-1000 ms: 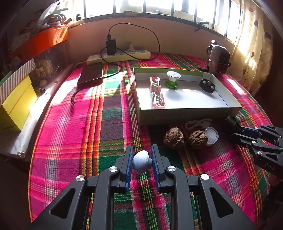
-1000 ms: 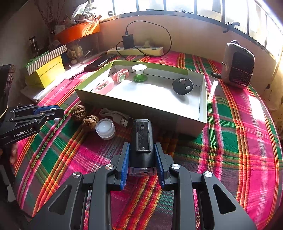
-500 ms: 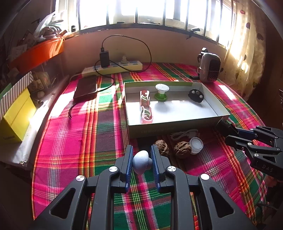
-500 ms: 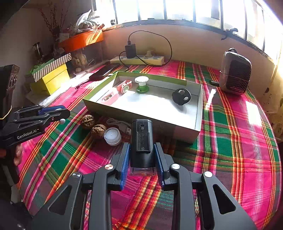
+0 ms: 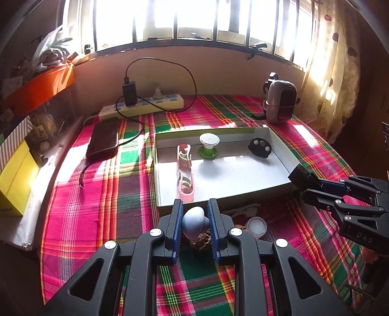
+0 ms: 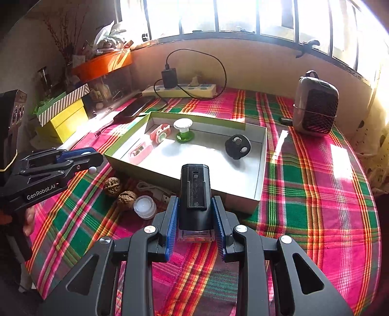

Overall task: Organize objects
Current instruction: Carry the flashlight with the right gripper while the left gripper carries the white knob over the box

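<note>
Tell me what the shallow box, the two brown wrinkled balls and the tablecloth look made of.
Shallow box: likely cardboard, thin folded walls, matte white inside, green outside.
Two brown wrinkled balls: apparently walnut shells, deeply furrowed and dull.
Tablecloth: woven fabric, pink-green plaid, soft matte weave.

Power strip (image 5: 143, 107) (charger plugged), heater (image 5: 280, 103)

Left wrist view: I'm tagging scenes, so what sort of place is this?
Probably a home: a table by a barred window, with a plaid tablecloth, a power strip and a curtain.

Left gripper (image 5: 194, 216) clamped shut; right gripper (image 6: 194, 214) likewise gripping (both angled downward).
</note>
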The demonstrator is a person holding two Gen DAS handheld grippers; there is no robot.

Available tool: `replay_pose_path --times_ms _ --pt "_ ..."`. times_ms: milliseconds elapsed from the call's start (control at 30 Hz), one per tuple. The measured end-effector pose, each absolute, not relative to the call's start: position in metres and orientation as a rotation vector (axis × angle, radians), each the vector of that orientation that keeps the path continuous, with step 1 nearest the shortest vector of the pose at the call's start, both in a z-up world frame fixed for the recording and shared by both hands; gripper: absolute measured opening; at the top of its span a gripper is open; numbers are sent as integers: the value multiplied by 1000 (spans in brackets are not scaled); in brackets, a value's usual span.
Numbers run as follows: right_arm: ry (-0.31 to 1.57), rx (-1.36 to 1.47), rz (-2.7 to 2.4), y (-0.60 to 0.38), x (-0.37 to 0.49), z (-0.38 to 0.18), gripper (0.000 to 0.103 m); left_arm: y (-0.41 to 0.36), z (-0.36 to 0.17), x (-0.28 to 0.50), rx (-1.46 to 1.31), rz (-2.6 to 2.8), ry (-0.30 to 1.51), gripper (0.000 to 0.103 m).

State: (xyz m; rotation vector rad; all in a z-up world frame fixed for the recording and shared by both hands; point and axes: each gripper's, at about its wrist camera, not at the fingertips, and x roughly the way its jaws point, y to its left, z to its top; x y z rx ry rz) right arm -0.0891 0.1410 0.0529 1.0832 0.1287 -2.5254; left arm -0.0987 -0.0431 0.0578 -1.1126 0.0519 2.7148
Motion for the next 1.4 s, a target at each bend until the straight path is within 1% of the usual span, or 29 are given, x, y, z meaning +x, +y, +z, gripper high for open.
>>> replay_pose_path --times_ms 433,600,733,967,1400 --pt "93 1105 -2565 141 -136 61 29 -22 55 -137 -1126 2672 48 19" --pt "110 1115 -2561 134 -157 60 29 -13 50 -151 -1135 2659 66 19" --pt "123 1142 -2549 130 -174 55 29 -9 44 -163 -1156 2643 51 19" --pt "131 1183 -2520 126 -200 45 29 -2 35 -181 -1180 2632 79 19" --pt "144 1232 -2486 117 -223 27 29 0 21 -198 -1225 2626 79 19"
